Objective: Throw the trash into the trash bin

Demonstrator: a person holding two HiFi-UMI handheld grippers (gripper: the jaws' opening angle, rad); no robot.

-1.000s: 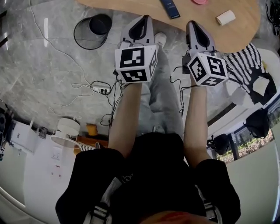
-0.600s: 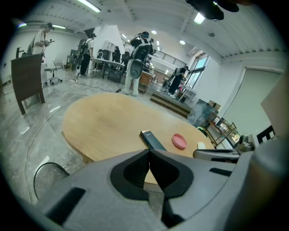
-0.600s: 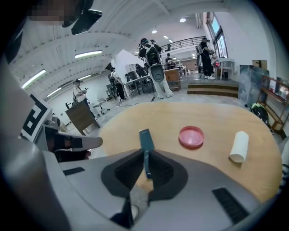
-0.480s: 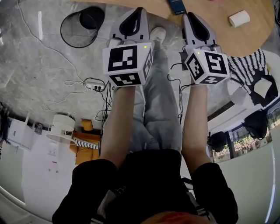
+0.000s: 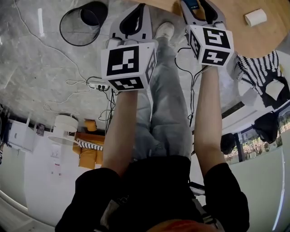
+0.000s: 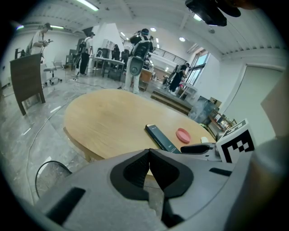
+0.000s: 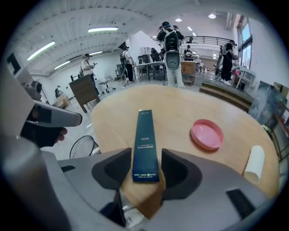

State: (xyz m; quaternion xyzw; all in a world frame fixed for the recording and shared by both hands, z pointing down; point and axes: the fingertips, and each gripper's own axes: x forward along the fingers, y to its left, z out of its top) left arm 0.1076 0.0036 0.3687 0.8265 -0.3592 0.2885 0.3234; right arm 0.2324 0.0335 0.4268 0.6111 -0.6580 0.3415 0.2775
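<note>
A long dark blue box (image 7: 145, 144) lies flat on the round wooden table (image 7: 180, 113). My right gripper (image 7: 146, 155) is open. Its jaws have just been opening and now stand on either side of the box's near end, pads clear of it. In the head view the right gripper (image 5: 197, 7) reaches over the table edge above the box (image 5: 194, 3). My left gripper (image 6: 149, 151) is shut with nothing in it, in front of the table edge. A black wire trash bin (image 5: 81, 22) stands on the floor to the left.
A pink lid (image 7: 207, 134) and a white paper roll (image 7: 254, 164) lie on the table right of the box. A power strip with cables (image 5: 102, 86) lies on the marble floor. A striped cushion (image 5: 256, 72) is at right. People stand in the background.
Both grippers have moved toward the table. The right one has come down over the dark box and its jaws have opened around it. The left stays shut.
</note>
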